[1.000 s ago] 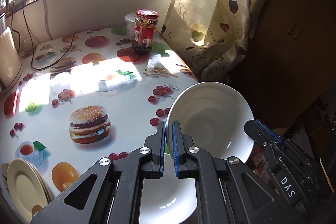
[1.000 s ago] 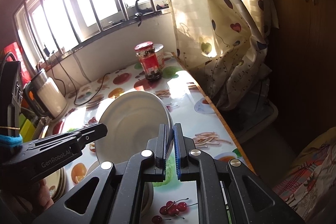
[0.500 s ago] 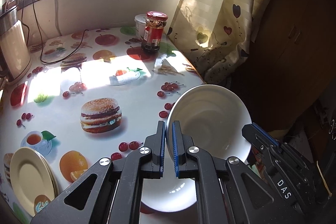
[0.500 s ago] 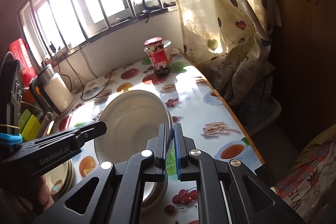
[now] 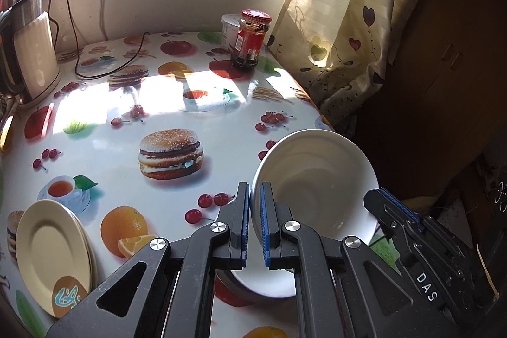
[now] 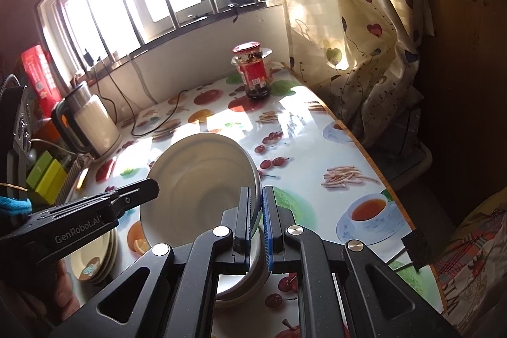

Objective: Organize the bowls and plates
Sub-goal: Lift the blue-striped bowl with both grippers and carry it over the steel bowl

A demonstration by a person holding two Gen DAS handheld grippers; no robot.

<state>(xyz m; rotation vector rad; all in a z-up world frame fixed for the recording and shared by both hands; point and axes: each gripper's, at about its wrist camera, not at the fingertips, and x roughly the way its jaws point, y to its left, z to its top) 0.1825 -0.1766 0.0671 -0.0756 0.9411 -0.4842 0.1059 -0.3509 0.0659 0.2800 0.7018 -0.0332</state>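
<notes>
Both grippers, left [image 5: 254, 222] and right [image 6: 259, 219], angled down, jaws clenched on opposite rims of one tilted white bowl [image 5: 313, 179] (markings read "DAS", "GenRobot.AI").

Bowl [image 5: 313, 179]: tilted above another bowl [image 5: 266, 287], perhaps a stack, at table's [image 5: 104, 148] right edge.
Plates [image 5: 50, 255]: stacked, near left.
Jar [image 5: 252, 38]: far side, beside curtain [image 5: 342, 21].
Kettle [image 5: 31, 53]: far left.
</notes>
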